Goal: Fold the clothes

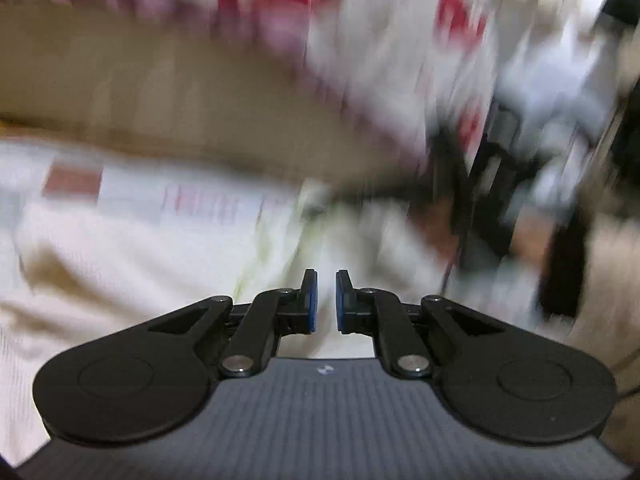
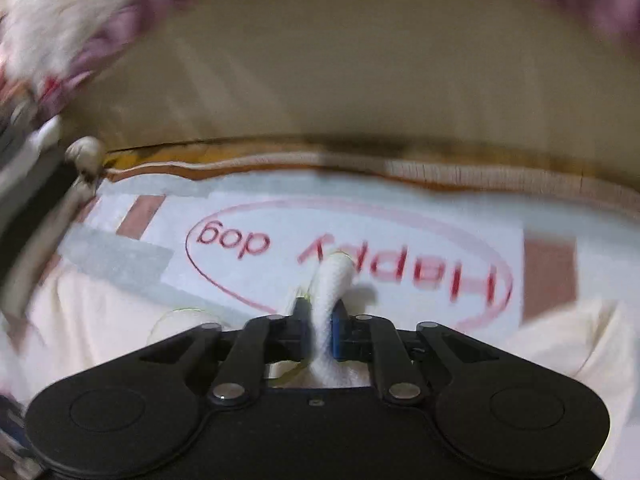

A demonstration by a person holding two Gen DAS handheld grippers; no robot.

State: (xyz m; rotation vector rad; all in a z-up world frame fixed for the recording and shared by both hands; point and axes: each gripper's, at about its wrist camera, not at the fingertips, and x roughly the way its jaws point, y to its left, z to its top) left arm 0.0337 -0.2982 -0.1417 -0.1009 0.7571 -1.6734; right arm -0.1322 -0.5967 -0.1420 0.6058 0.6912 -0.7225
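Two grippers over a cream garment (image 2: 540,344) filling the lower frame. Right gripper (image 2: 322,320) pinches a bunched white fold; left gripper (image 1: 325,300) holds nothing, pads slightly apart. Cloth looks light, soft, limp; judged best gripped at edges or corners.

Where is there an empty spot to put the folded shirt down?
The plain tan surface is bare, between the cream garment with the red "Happy dog" print and the blurred pink-and-white cloth beyond. The left gripper side looks crowded with blurred dark gear.
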